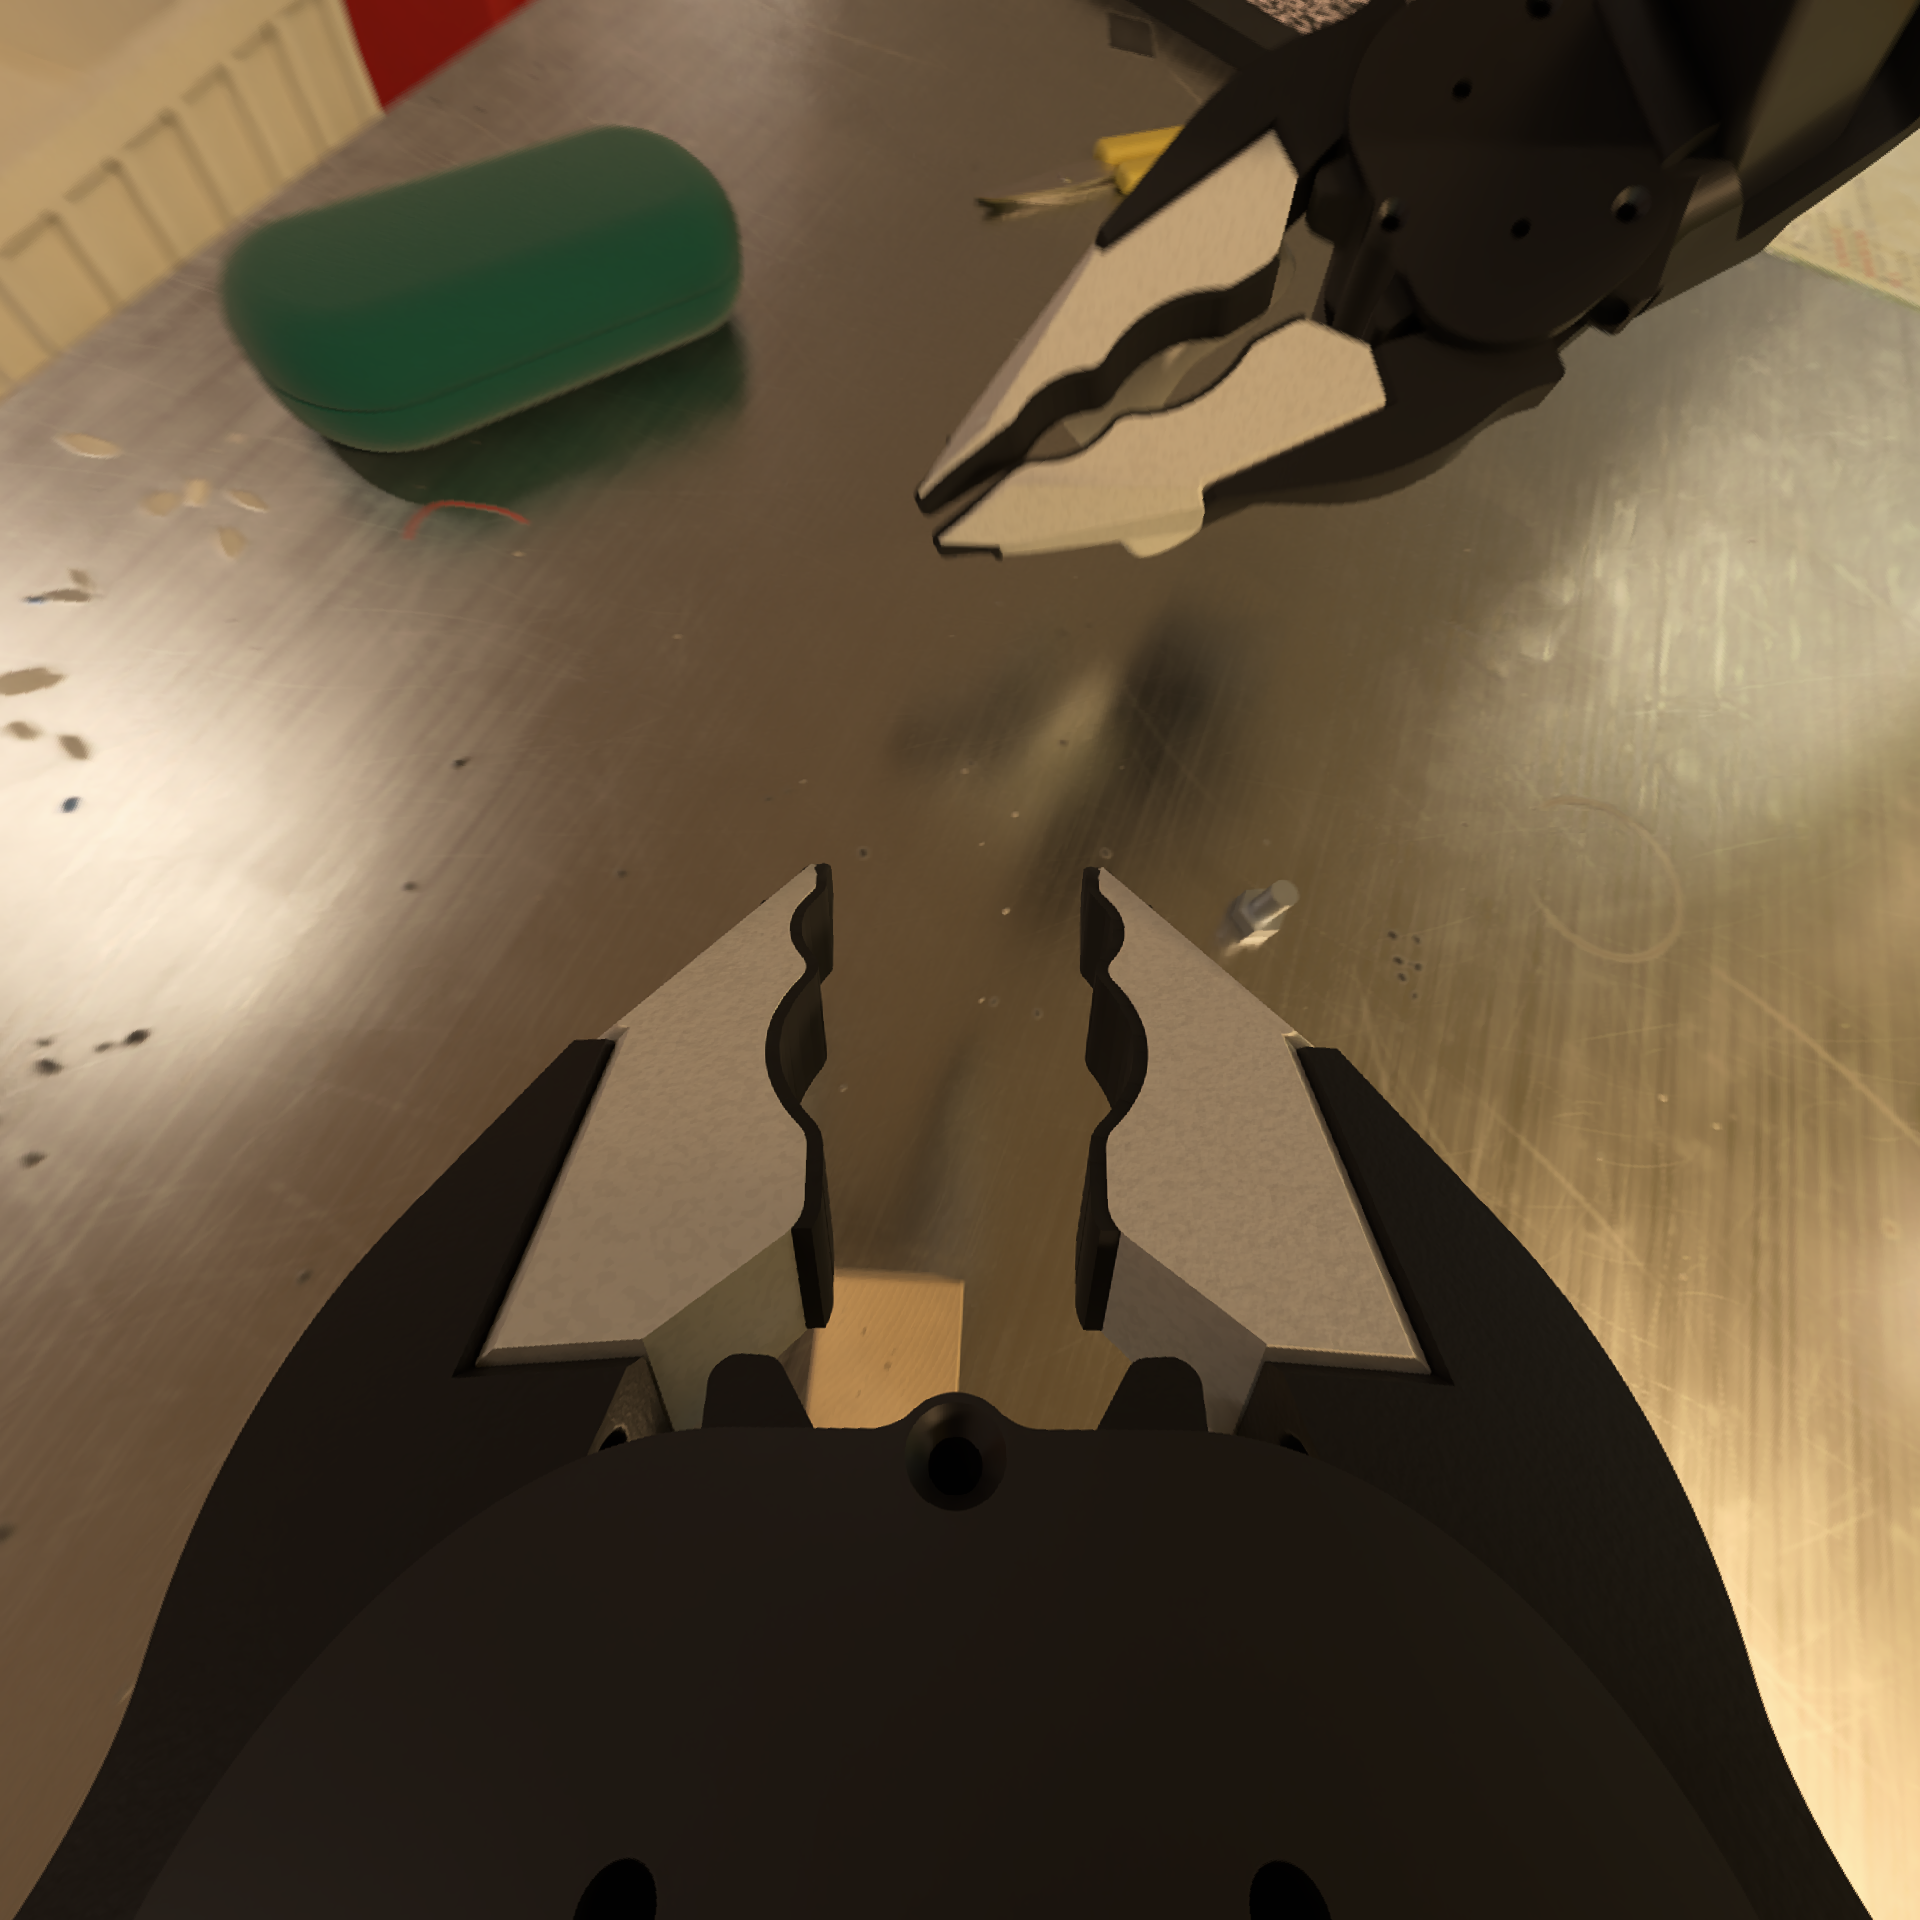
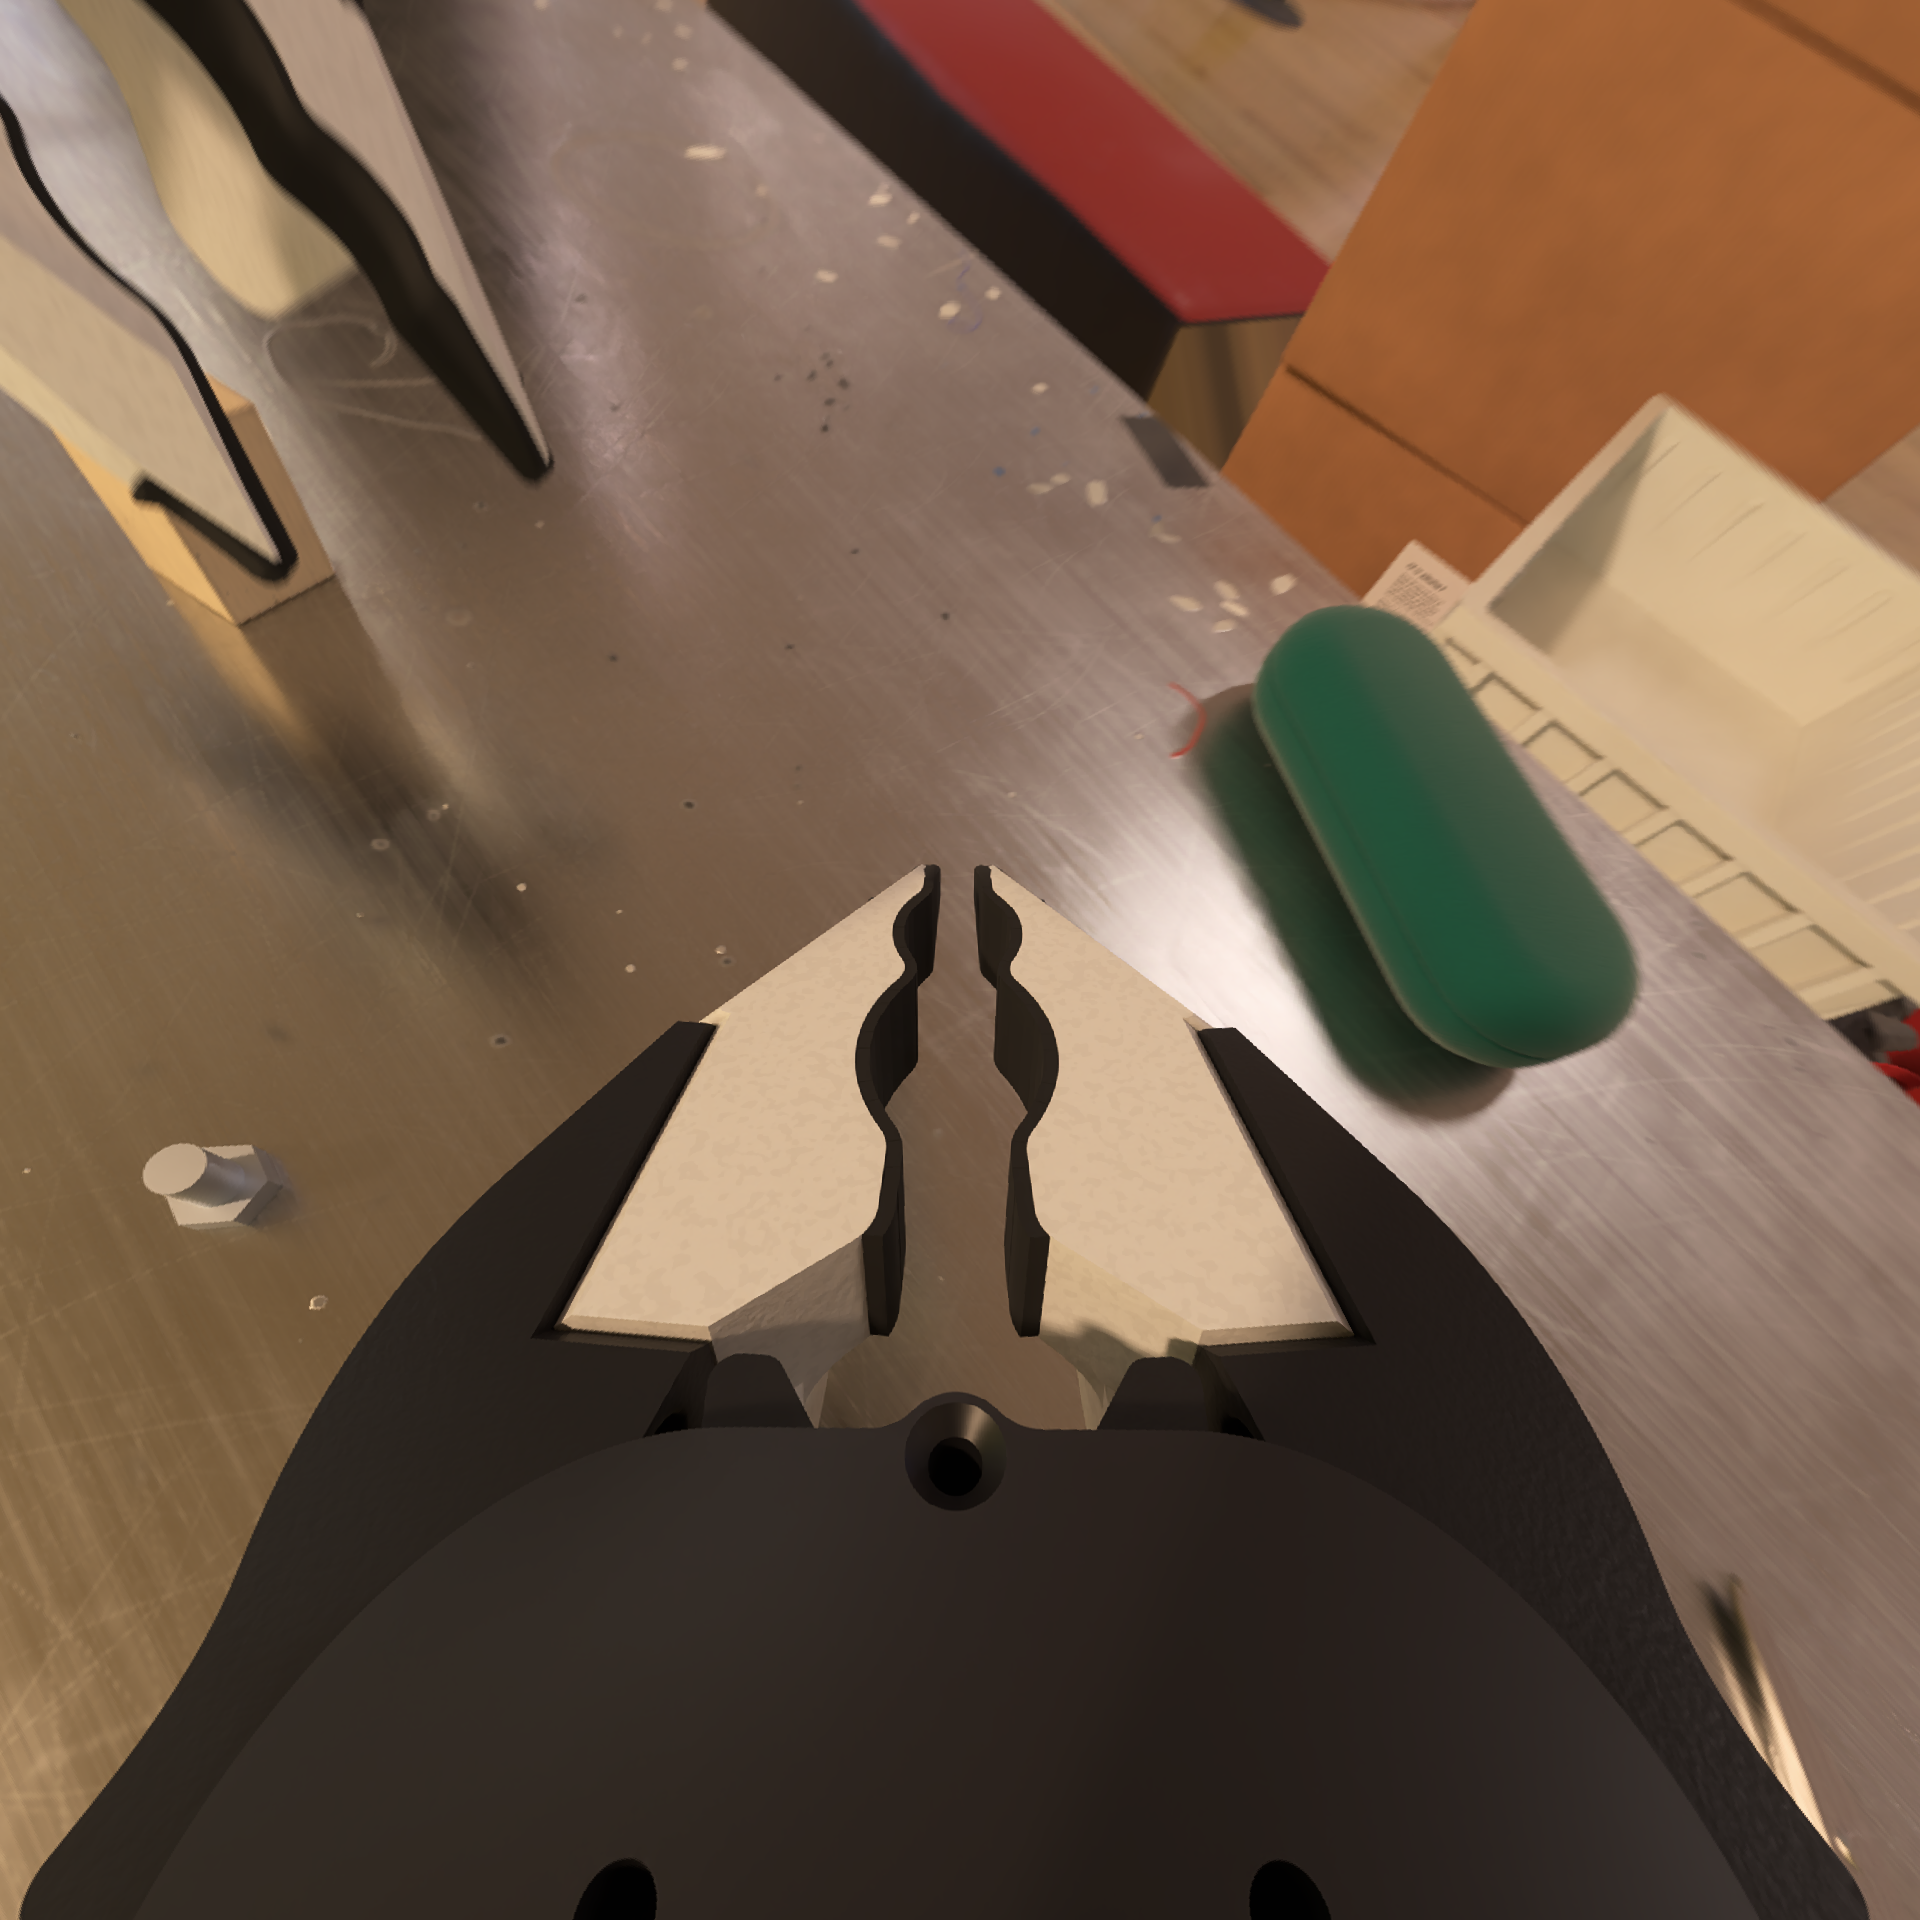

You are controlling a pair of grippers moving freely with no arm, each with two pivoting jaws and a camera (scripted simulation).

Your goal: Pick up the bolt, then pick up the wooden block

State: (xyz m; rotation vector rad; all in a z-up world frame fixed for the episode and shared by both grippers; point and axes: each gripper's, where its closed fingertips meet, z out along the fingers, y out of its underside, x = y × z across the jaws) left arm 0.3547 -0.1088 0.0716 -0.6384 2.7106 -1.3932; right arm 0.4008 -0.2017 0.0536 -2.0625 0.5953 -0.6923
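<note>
My left gripper [image 1: 956, 878] is open and empty, low over the metal table. The pale wooden block [image 1: 883, 1351] sits back between the bases of its fingers, not gripped. The small grey bolt [image 1: 1262, 914] lies on the table just right of the right fingertip. My right gripper [image 2: 956, 873] is shut on nothing and hovers above the table; it also shows at the top right of the left wrist view [image 1: 935, 520]. In the right wrist view the bolt [image 2: 213, 1184] is at the lower left. The left gripper [image 2: 400, 509] straddles the block [image 2: 296, 540] at the top left.
A green oblong case [image 1: 483, 286] lies at the far left of the table, to the right of my right gripper [image 2: 1444, 831]. A cream rack [image 2: 1714, 623], an orange box [image 2: 1610, 260] and a red-topped bench [image 2: 1091, 177] stand beyond the table's edge. Small chips litter the surface.
</note>
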